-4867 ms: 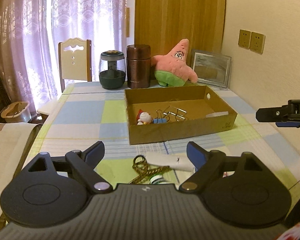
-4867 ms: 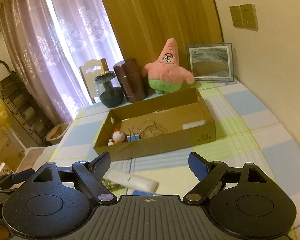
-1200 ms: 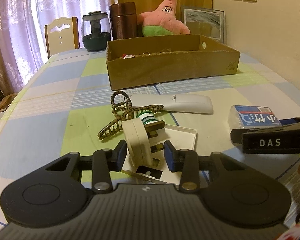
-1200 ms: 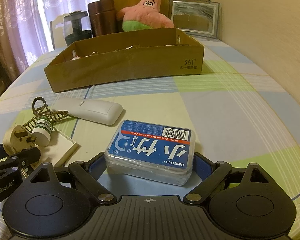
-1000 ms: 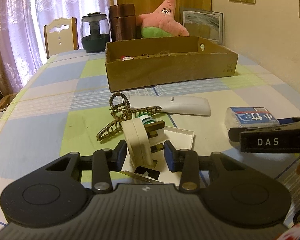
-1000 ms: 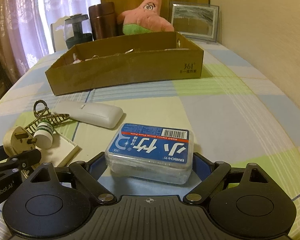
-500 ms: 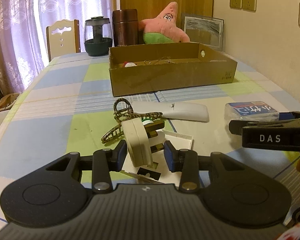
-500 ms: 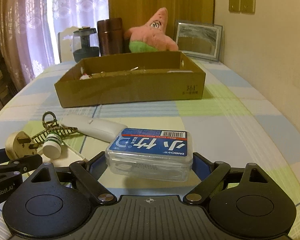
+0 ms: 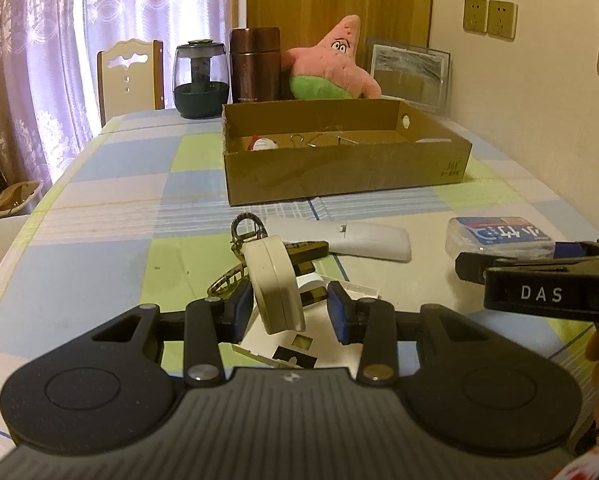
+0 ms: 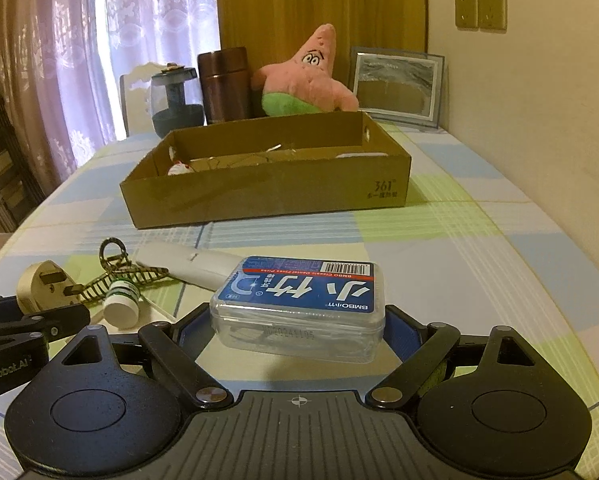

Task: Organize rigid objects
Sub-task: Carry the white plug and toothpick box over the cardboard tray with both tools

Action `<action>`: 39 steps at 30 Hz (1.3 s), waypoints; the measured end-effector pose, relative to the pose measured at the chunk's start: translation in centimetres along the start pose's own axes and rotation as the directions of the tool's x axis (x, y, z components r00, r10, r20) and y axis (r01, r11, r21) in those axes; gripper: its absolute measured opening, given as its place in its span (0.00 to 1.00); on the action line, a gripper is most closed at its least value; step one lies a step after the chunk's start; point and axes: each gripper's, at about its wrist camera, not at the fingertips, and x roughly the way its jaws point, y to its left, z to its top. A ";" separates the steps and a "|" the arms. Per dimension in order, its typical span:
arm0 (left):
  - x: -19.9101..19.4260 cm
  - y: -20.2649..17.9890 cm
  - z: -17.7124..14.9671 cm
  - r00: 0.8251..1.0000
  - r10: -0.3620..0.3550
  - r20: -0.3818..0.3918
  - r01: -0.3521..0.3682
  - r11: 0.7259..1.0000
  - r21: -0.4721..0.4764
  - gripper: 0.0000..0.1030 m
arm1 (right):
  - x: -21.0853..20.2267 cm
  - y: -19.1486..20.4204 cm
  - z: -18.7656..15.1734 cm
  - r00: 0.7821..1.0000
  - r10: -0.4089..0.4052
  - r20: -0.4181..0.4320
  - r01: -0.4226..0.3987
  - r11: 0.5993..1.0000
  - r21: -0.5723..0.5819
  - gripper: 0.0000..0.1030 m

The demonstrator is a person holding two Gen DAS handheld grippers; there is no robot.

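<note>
My left gripper [image 9: 288, 307] is shut on a cream three-pin plug [image 9: 273, 284] and holds it above the table; the plug also shows in the right wrist view [image 10: 45, 284]. My right gripper [image 10: 297, 326] is shut on a clear floss box with a blue label [image 10: 301, 302], lifted off the table; the box also shows in the left wrist view [image 9: 499, 236]. An open cardboard box [image 9: 339, 168] with small items inside stands further back, also in the right wrist view [image 10: 267, 188].
On the checked tablecloth lie a white remote [image 9: 355, 236], a brown hair claw [image 10: 115, 268], a small white bottle [image 10: 121, 300] and a flat white card [image 9: 327, 344]. Behind the box stand a dark jar [image 9: 199, 80], a brown flask [image 9: 255, 64], a pink plush star [image 9: 331, 64] and a picture frame [image 9: 409, 76].
Both grippers have closed on their objects and risen: the plug and the floss box are lifted off the table, and both views sit higher than a second ago.
</note>
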 end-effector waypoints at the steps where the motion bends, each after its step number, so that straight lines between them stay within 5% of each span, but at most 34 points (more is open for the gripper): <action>1: -0.1 0.0 0.1 1.000 -0.001 0.002 0.001 1.000 0.000 0.34 | -0.2 0.0 0.1 1.000 0.002 0.003 -0.002 1.000 0.000 0.83; 12: -0.9 -0.8 2.3 0.999 -0.030 0.015 0.030 0.999 -0.028 0.34 | -1.2 -0.5 2.3 0.999 0.026 0.018 -0.027 0.999 0.043 0.83; 21: -0.4 -1.5 6.5 0.997 -0.054 0.055 0.055 0.998 -0.015 0.34 | -1.2 -2.4 7.2 0.998 0.028 0.064 -0.030 0.999 0.035 0.83; 39: 7.6 -2.6 15.2 0.992 -0.112 0.062 0.110 0.993 0.039 0.34 | 5.1 -6.1 15.5 0.996 0.064 0.060 -0.063 0.998 -0.017 0.83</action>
